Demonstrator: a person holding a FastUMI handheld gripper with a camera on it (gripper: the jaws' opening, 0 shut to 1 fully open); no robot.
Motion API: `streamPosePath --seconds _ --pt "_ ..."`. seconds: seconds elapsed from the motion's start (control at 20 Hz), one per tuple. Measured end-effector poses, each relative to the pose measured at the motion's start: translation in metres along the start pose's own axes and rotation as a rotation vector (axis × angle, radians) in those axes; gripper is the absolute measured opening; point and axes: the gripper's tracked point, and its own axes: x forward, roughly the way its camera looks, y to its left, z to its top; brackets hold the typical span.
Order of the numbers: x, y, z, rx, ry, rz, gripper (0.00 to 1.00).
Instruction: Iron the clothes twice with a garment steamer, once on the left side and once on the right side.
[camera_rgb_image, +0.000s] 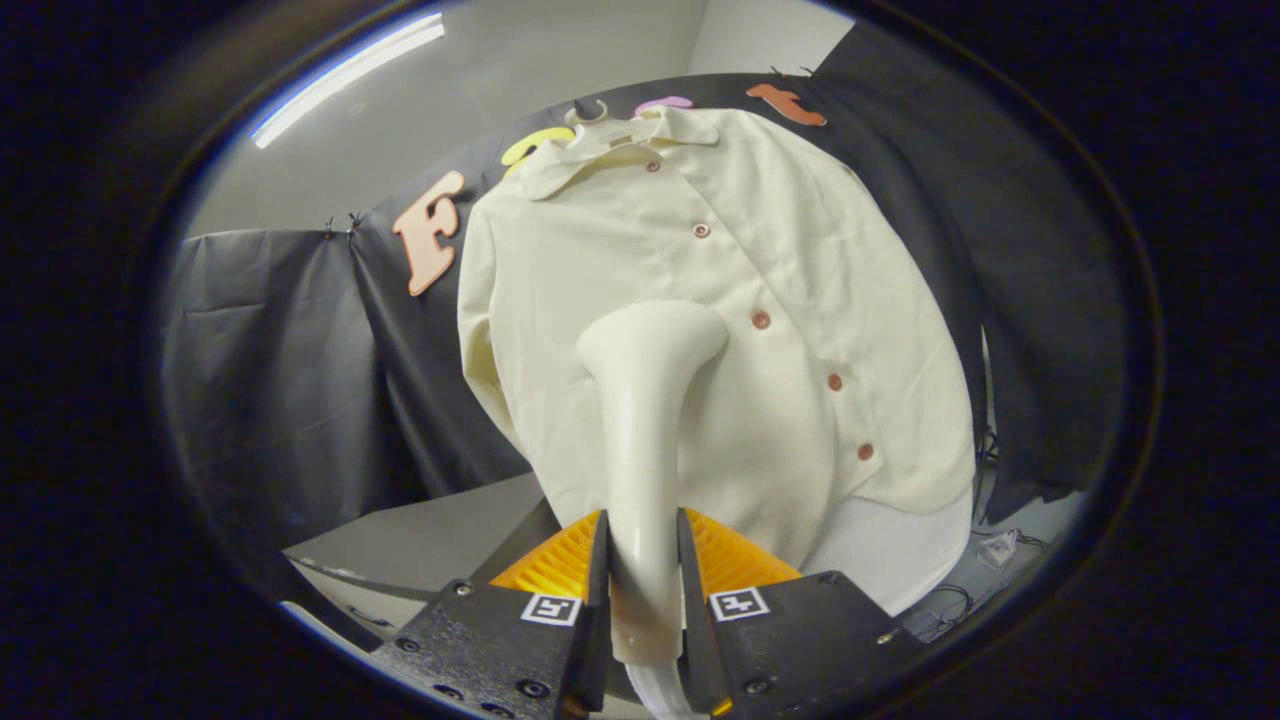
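The tool (643, 560) pinched the garment steamer (645, 420) between both fingers, its head against the hanging shirt (800, 300) just ahead.

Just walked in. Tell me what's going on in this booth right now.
A person is working a handheld gripper, and its two fingers are shut on the handle of a cream garment steamer. The steamer's wide head is at the front of a cream button-up shirt, which hangs on a hanger against the black cloth wall. The head sits beside the row of buttons, on the panel nearer the hanging sleeve, roughly at mid-chest height. Whether it actually touches the fabric cannot be told.
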Motion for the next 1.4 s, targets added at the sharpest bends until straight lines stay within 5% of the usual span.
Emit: streamPosePath --seconds 0.95,1.4 --pt "-0.047 -0.038 -0.093 -0.030 0.137 -0.069 0.33" --pt "-0.068 -0.032 0.013 -0.010 -0.022 -0.079 0.32"
